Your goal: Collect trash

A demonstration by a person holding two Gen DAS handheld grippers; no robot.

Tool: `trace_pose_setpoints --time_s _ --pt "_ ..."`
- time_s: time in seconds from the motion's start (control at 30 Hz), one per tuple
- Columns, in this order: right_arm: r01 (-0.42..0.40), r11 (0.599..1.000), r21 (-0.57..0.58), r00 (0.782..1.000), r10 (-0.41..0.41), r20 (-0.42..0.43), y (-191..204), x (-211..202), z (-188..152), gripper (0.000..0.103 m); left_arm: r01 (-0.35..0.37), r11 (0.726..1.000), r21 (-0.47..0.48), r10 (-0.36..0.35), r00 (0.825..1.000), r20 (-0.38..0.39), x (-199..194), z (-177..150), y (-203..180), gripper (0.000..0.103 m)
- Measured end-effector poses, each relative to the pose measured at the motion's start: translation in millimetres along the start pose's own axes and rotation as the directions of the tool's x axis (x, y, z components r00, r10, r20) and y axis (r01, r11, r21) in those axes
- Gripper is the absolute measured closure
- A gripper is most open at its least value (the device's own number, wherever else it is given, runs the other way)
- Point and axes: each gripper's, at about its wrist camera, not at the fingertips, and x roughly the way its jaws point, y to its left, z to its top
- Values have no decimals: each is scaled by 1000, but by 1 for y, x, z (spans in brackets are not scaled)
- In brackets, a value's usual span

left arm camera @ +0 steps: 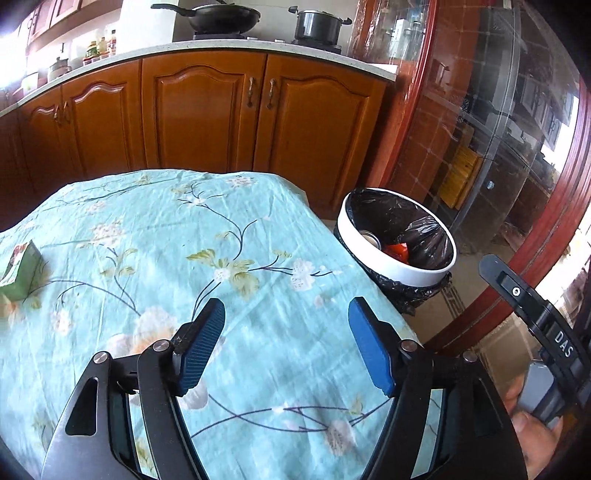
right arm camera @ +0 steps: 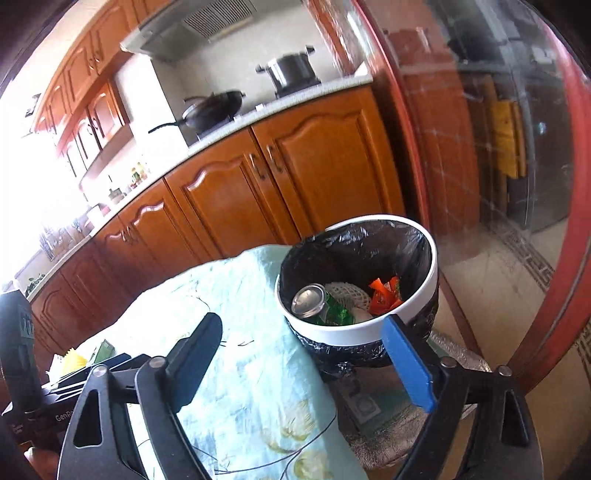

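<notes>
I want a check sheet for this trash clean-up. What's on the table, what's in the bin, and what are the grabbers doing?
Surface: table under a blue flowered cloth, wrinkled.
Job's things: white bin with a black bag, on the floor beside the table; inside it a can, a white foam net, red wrappers. A green carton lies on the cloth at its left edge.
Clutter: nothing else seen on the cloth.
Grippers: left hand-held gripper open and empty over the cloth; right hand-held gripper open and empty, facing the bin.
Cables: nothing seen.
Surroundings: wooden cabinets, wok and pot on the stove, glass door.
</notes>
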Motion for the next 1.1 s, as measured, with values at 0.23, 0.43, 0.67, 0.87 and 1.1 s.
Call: trace_pose_setpoints --time_s 0.23,0.43,0.67,0.87,1.1 --pt "53 992 -116 990 -37 138 25 -30 -31 5 -49 999 -9 50 996 76 -18 -35 11 25" --pt "84 982 -168 986 -57 158 34 -42 -58 3 -88 996 -23 91 986 142 -33 -65 19 17" --pt "96 979 -182 987 -69 147 35 -50 -70 2 -122 992 0 119 967 227 -54 -83 20 13" --pt "97 971 -219 982 -58 179 45 -57 -74 0 -187 982 -6 181 941 286 -69 -97 23 4" --pt "75 971 -228 986 -37 164 48 -51 -91 0 -234 972 -10 225 923 313 -73 -107 26 4"
